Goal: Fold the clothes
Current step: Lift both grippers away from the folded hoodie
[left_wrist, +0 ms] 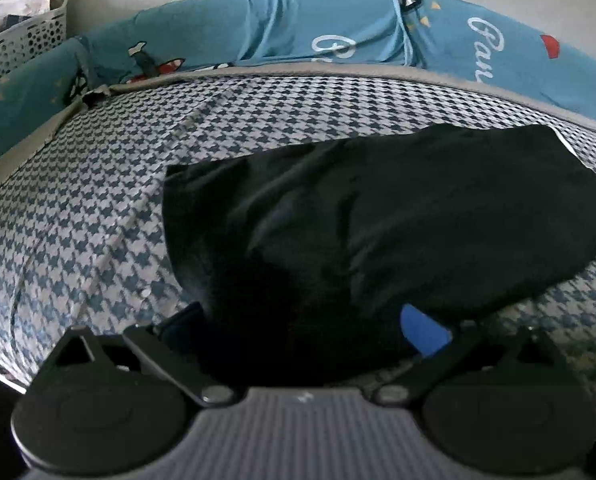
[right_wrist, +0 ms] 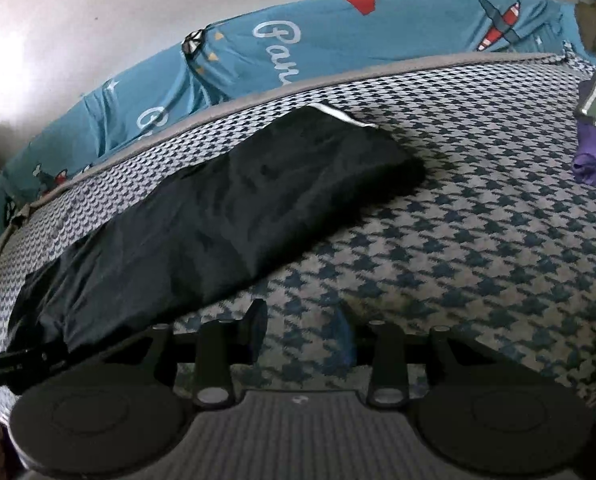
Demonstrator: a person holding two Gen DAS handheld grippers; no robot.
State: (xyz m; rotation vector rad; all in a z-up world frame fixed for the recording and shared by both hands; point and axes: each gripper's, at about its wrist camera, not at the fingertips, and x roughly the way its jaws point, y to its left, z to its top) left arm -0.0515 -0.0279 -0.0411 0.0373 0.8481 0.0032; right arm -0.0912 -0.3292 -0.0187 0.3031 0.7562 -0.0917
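A black garment [right_wrist: 201, 216], smooth and folded into a long slab, was laid on the houndstooth bed sheet [right_wrist: 478, 248] beside a teal bumper [right_wrist: 338, 36] lettered "Pan". The left gripper [left_wrist: 306, 320] was buried in its near edge, its grip unreadable; the right gripper [right_wrist: 302, 324] stood part-open and empty beside it.

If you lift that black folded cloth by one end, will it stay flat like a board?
Probably not. The black folded cloth shows soft wrinkles and sags over the checked bedsheet, so it would likely droop. It looks thin, so probably light.
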